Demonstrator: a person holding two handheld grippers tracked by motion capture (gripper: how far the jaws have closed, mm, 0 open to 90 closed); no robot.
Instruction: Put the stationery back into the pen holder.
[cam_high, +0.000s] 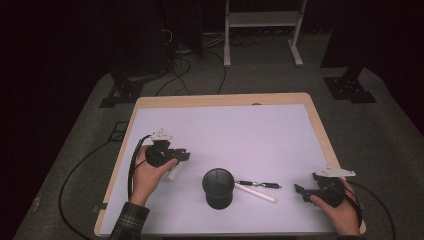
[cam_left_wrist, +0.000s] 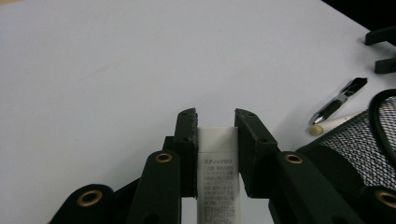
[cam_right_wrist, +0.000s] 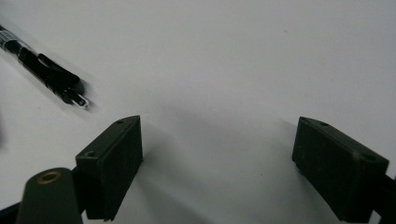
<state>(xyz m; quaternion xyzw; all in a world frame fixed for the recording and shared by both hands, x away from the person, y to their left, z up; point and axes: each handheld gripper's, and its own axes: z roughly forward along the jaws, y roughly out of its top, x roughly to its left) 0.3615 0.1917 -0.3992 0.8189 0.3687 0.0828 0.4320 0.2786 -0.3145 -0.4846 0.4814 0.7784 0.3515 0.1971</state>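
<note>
- My left tool (cam_left_wrist: 215, 122) has its jaws closed on a white glue stick (cam_left_wrist: 217, 177), one jaw on each flat side of the tube with the printed label facing up at me; I hold it across the body so that it cannot roll out.
- In the high view the glue stick (cam_high: 173, 173) hangs out below my left tool (cam_high: 182, 156) over the left half of the counter (cam_high: 225, 125), clear of the surface, just to the left of the black mesh pen cup (cam_high: 218, 187).
- I judge the glue stick is meant for the pen cup, which stands upright with its mouth open near the counter's front edge, about midway along it.
- My right tool (cam_right_wrist: 217, 161) stands wide open with nothing between its jaws, low over bare counter near the front right corner; I keep my right tool (cam_high: 306, 191) parked there, out of the left one's way.
- Count: one glue stick, one pen cup, one black pen (cam_high: 258, 184) and one white pen-like stick (cam_high: 256, 193).
- The two pens lie flat just right of the pen cup, close to each other, the black pen (cam_right_wrist: 46, 74) within my right tool's reach; I cannot tell whether they touch.
</note>
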